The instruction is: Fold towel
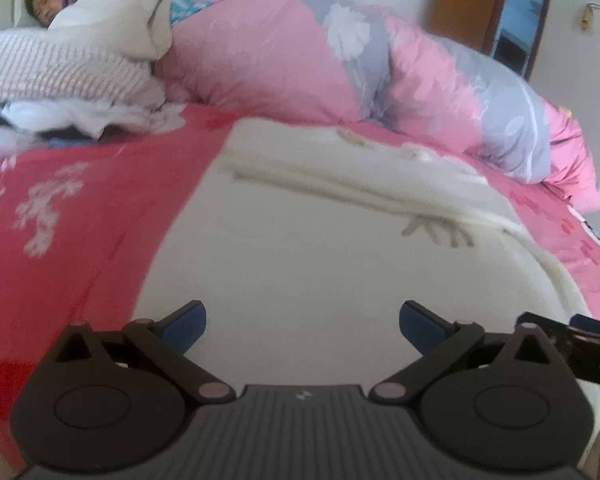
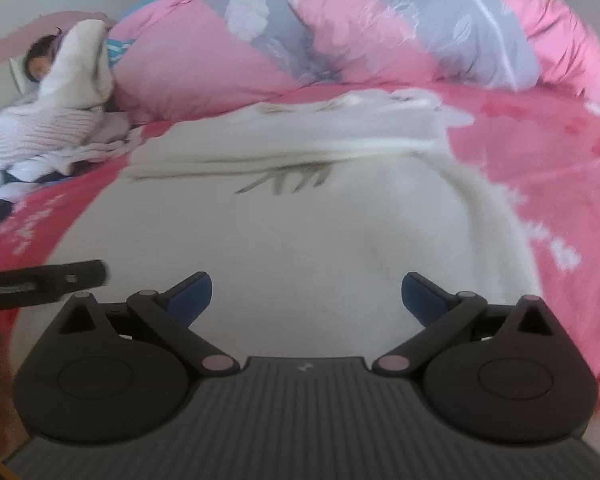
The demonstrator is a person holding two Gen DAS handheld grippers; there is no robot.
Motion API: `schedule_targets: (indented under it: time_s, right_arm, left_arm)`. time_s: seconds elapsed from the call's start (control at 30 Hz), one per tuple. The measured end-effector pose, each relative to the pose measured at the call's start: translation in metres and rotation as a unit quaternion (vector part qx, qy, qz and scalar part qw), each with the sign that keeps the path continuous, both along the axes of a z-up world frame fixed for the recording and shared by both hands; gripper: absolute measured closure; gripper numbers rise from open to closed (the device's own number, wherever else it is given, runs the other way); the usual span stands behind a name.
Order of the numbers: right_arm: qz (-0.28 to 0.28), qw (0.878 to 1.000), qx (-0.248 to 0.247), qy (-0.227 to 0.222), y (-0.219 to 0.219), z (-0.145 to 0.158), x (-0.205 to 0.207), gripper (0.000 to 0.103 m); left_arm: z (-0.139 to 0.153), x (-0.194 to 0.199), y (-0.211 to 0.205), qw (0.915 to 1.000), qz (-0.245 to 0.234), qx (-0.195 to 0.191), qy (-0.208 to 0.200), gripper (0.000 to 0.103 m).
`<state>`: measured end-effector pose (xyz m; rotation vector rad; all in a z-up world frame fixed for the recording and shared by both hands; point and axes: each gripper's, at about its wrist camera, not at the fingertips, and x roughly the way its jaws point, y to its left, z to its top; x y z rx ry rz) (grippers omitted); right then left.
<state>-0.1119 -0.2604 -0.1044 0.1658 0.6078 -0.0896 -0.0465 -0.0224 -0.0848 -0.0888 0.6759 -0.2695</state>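
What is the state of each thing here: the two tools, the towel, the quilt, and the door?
Left tool: open, holding nothing, above the towel.
Right tool: open, holding nothing, above the towel.
Towel: lying on the bed, a fold across its far part.
Quilt: bunched up along the far side of the bed.
Door: open.
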Motion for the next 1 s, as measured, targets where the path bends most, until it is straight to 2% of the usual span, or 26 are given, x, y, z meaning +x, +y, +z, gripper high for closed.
schedule_targets:
  time_s: [0.17, 0.3, 0.5, 1.0]
  right_arm:
    - [-0.014, 1.0, -0.022, -0.011, -0.003, -0.003, 0.022, 0.001]
    - [-0.019, 0.999, -0.041, -0.01, -0.001, -0.016, 0.034, 0.001]
    - [-0.009, 0.997, -0.077, -0.013, 0.007, -0.035, 0.034, 0.001]
    - [-0.027, 0.997, -0.071, 0.007, 0.012, -0.035, 0.035, 0.001]
  left_arm:
    - [-0.006, 0.025, -0.013, 0.9992, 0.005, 0.034, -0.022, 0.0]
    - [-0.029, 0.044, -0.013, 0.9988, 0.004, 0.048, -0.001, 0.0]
    - [-0.035, 0.044, -0.01, 0.999, 0.001, 0.041, -0.016, 0.0]
    - [-0.038, 0.041, -0.01, 0.9987, -0.005, 0.045, -0.024, 0.0]
